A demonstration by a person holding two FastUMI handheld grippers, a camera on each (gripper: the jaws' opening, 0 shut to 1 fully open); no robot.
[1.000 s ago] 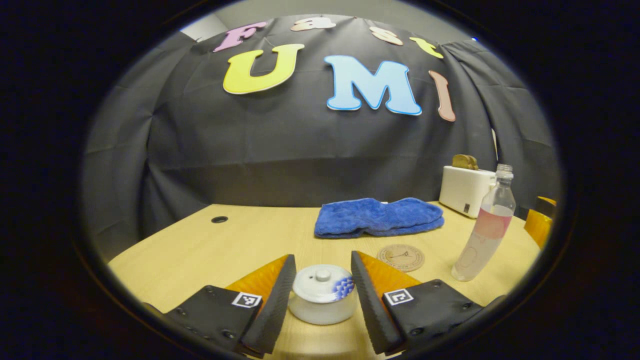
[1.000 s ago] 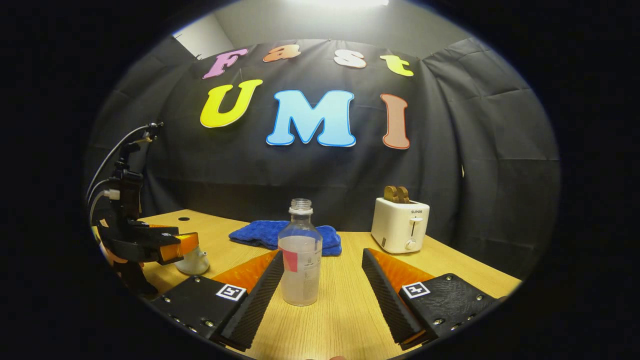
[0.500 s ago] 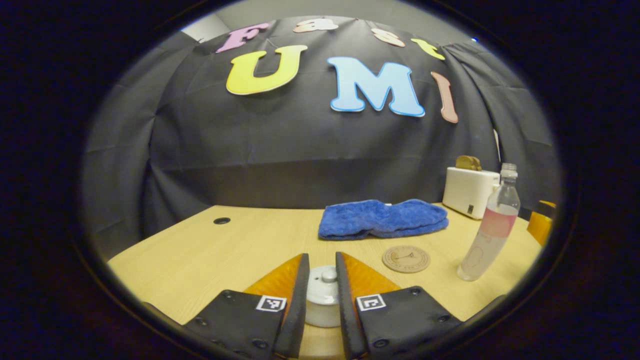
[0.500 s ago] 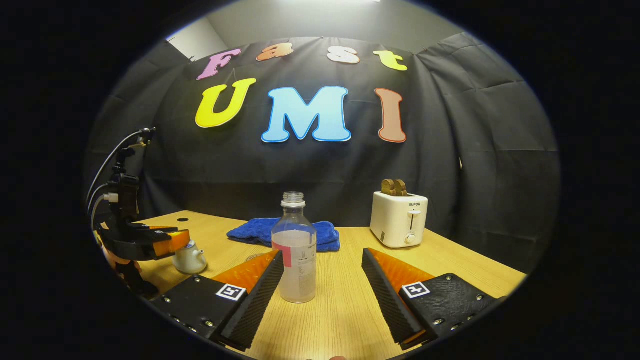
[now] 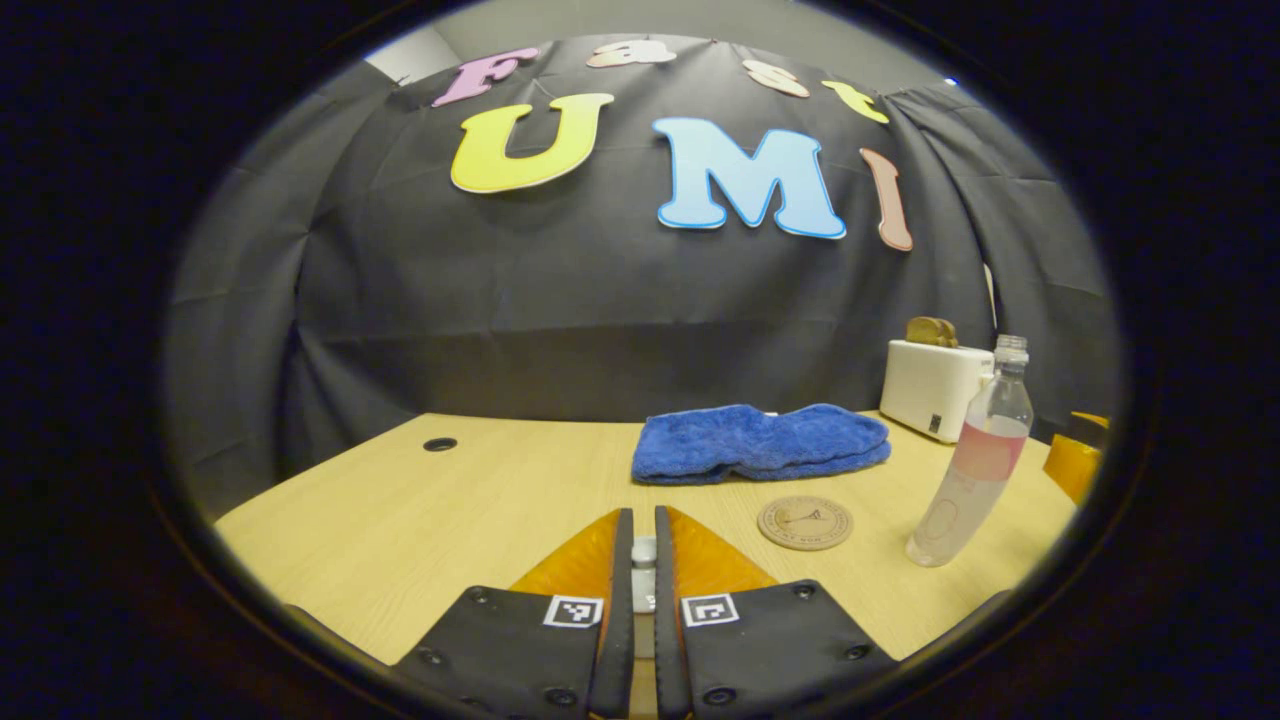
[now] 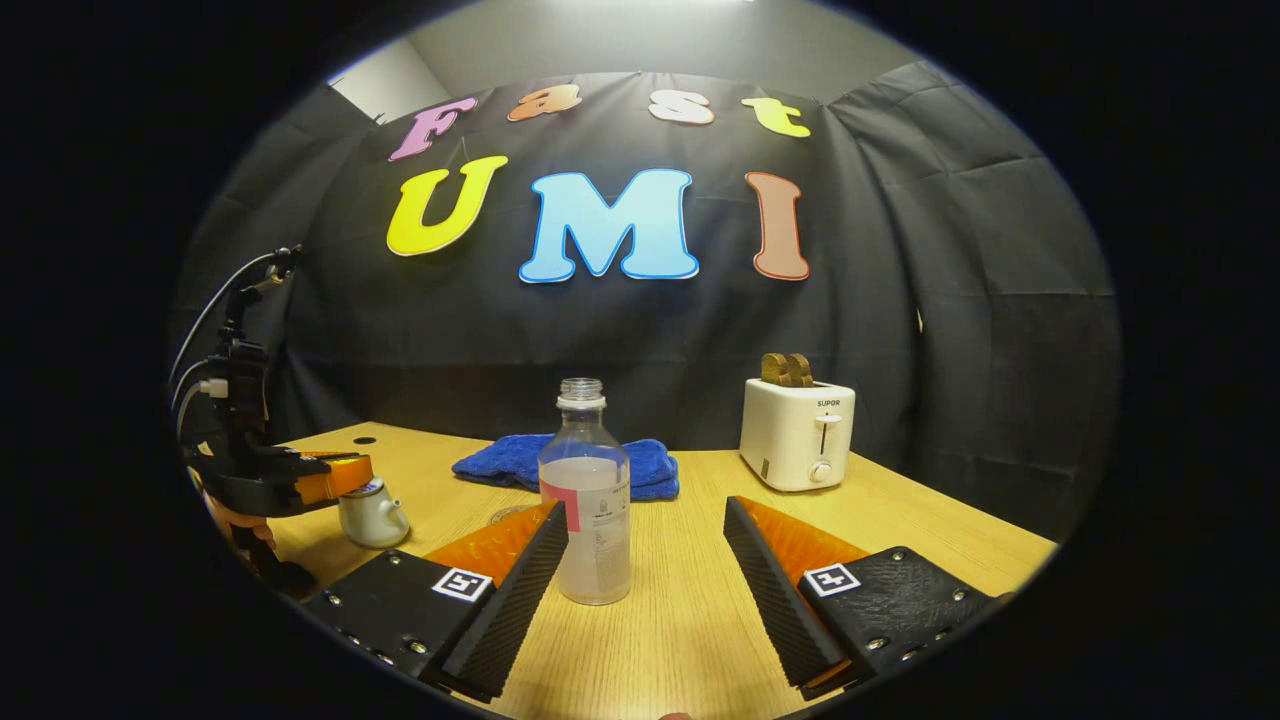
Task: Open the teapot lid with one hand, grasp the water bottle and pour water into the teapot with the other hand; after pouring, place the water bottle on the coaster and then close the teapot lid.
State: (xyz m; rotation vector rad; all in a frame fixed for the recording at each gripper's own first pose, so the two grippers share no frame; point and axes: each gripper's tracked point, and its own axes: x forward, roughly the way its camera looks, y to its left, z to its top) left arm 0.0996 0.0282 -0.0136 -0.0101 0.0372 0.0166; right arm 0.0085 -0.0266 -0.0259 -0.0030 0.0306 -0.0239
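The left gripper (image 5: 644,560) has its ribbed fingers drawn almost together, pinching the small round knob of the teapot lid (image 5: 644,551) between them. From the right gripper view that same gripper (image 6: 340,478) hovers over a squat, glossy white teapot (image 6: 372,512) with a stubby spout, near the left edge of the pale wood-grain table (image 6: 680,620); whether the lid has parted from the pot I cannot tell.

The right gripper (image 6: 645,540) is spread wide, its fingers either side of the water bottle (image 6: 586,492) without pressing on it; the left finger sits just beside the bottle's lower wall. The bottle is clear, ridged plastic, uncapped, upright, partly filled, with a pink-and-white label band.

A flat round wooden coaster (image 5: 805,523) lies between teapot and bottle. Behind it, a plush blue towel (image 5: 760,441) lies folded, and a boxy white toaster (image 6: 797,434) holds two brown slices.
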